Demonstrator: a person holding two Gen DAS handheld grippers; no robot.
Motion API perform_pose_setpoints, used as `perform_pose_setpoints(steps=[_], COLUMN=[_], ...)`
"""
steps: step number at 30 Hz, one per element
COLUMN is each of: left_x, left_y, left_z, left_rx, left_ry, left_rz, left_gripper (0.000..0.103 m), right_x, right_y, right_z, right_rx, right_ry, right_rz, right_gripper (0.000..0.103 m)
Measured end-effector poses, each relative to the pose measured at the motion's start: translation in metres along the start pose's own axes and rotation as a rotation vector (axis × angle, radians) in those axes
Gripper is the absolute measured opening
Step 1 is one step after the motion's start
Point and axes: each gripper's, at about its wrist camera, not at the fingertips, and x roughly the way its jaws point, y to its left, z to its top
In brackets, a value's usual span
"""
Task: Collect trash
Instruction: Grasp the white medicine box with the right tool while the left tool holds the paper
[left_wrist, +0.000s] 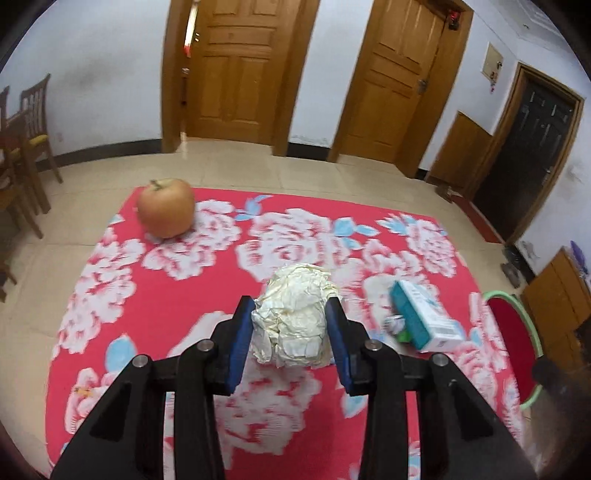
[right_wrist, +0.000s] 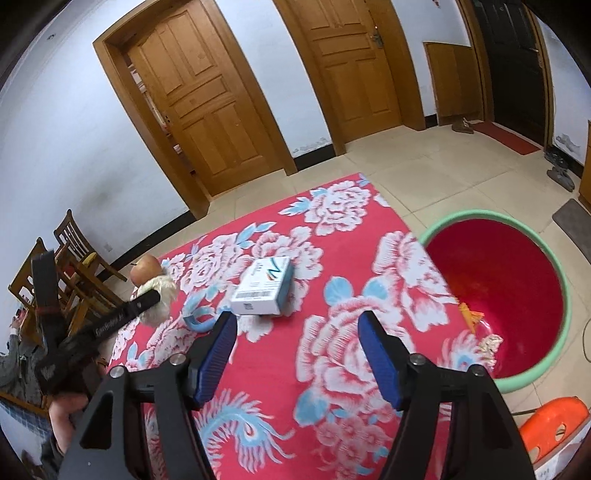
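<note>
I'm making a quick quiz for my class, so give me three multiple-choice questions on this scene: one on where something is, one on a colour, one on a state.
1. Where is the apple?
A. on the floral cloth
B. in the basin
C. on a chair

2. What colour is the inside of the basin?
A. blue
B. red
C. white

3. What do the left tongs hold?
A. the small box
B. nothing
C. a crumpled paper ball

Answers: 1 A, it sits at the cloth's far corner. 2 B, red inside a green rim. 3 C, both blue pads press on the paper.
</note>
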Motion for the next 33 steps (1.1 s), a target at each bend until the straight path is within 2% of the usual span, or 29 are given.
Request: perform_pose_setpoints(steps=[12,16,21,29,31,33], left_x=[0.014,0.015,0.017,0.017,0.017,0.017], left_y=[0.037,0.039,0.038,0.037,0.037,0.038], left_z=[-0.015,-0.017,-0.019,-0.02,-0.02,-0.02], left_rx=[-0.084,-0.09,-0.088,-0.088,-0.09,-0.091], left_ry=[0.004,0.002,0.002,0.002,0.002,0.003], left_rz=[0.041,0.044,0.047,0.04,0.04,0.042], left_gripper=[0.04,0.04,0.04,0.04,0.04,0.04], right_x=[0.072,0.083,0.095,0.112,0.113,0.114], right_y=[0.038,0.044,0.048,0.043,0.042,0.041], right_z=[0.006,0.011,0.016,0.013,0.013,0.014], right_rx=[-0.058,-0.087,-0.112,-0.09,-0.088,-0.086], right_ry=[0.09,0.071,0.057,0.089,0.083,0.08], right_rz=[-0.039,-0.084,-0.096,-0.101,-0.1,-0.096], right_gripper=[0.077,0.08,0.082,0.082,0.08,0.071])
